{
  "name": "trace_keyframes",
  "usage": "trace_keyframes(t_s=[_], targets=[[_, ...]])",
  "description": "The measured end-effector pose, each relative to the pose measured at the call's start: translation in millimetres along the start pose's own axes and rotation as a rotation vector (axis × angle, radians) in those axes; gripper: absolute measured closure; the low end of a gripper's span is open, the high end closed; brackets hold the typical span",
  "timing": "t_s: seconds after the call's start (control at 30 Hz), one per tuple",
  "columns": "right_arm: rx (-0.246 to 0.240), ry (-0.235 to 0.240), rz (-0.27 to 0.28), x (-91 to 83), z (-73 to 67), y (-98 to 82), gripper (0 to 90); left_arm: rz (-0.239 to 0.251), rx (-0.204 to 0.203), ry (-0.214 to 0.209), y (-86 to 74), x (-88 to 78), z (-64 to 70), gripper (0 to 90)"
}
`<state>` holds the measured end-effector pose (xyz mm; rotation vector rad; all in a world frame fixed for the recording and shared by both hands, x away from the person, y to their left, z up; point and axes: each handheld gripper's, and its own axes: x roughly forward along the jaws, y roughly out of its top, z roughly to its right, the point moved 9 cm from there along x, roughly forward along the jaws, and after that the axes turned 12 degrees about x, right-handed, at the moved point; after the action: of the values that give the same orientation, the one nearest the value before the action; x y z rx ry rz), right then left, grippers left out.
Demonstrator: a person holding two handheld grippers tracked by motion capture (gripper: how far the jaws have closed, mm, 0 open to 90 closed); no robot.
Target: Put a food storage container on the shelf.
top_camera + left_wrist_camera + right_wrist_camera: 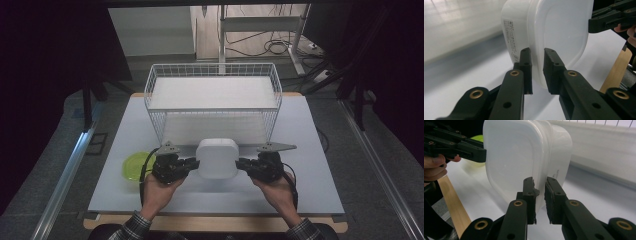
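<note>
Claws point(195, 163) point(240, 163) grip lidded white container point(217, 158), contents unseen.

Light: overhead light is brightening the desk point(310, 150); surroundings are staying dim.
Focus: gripper views are blurring toward the background.

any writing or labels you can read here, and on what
No text can be read.
White container: a printed label on its side wall, several lines of small print, too small and blurred to read in the left gripper view.
The same label in the right gripper view: too small and blurred as well.
</note>
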<state>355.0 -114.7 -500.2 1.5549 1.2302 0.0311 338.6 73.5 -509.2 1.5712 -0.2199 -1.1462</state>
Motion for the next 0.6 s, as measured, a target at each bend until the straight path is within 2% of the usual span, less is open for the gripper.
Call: trace_keyframes(t_s=[0.13,0.33,0.43,0.6], targets=[[-0.011,0.001,0.012,-1.6,-1.8,7.2,79.1,0.011,0.018,0.017,9.1,-4.0,-2.5,78.7],[-0.042,-0.006,0.04,-7.5,-9.5,28.9,79.1,0.042,0.04,0.034,28.1,-15.2,-8.2,78.9],[-0.063,-0.005,0.056,-12.1,-15.8,46.3,79.1,0.062,0.055,0.05,42.3,-24.3,-12.3,78.9],[-0.076,0.0,0.071,-15.0,-20.9,61.5,79.0,0.08,0.072,0.065,58.0,-33.9,-16.8,79.0]])
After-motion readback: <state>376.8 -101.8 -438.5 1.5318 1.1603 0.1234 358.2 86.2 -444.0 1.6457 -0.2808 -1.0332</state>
